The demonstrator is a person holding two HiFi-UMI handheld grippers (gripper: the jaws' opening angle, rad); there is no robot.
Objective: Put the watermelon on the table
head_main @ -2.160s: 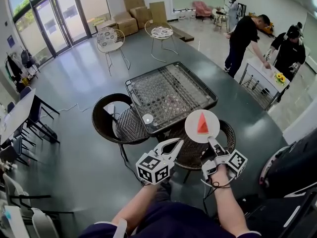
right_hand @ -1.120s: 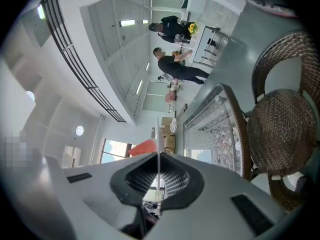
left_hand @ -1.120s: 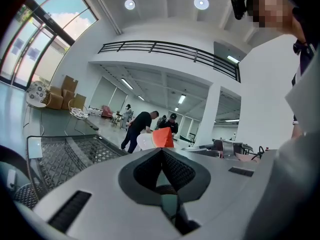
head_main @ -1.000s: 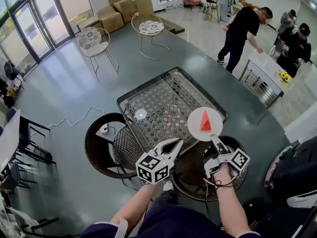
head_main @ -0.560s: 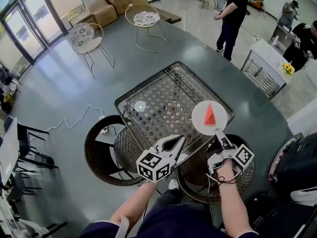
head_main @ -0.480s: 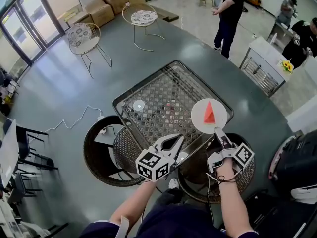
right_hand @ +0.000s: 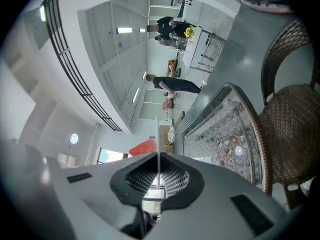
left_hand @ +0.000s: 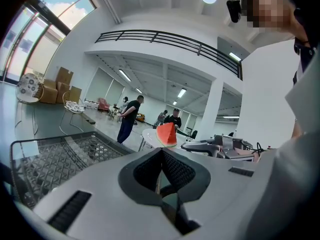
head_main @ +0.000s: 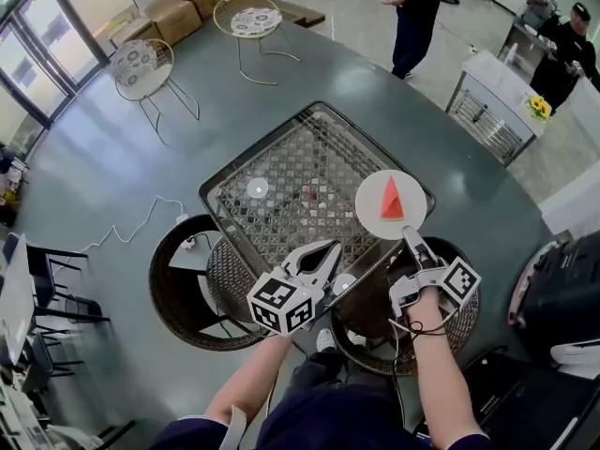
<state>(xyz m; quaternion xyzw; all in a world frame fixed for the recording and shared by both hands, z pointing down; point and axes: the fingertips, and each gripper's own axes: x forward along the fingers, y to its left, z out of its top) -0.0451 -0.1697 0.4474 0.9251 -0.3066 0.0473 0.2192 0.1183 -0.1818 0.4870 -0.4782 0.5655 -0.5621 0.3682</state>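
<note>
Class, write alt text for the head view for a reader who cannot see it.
From above, the right tongs hold a white plate carrying a watermelon wedge over a lattice-topped table; the left tongs are shut and empty.

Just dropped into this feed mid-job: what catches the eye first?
A red watermelon wedge sits on a white plate, which the right gripper clamps by the rim over the near right edge of the mesh table. The left gripper hangs shut and empty by the table's near corner.
</note>
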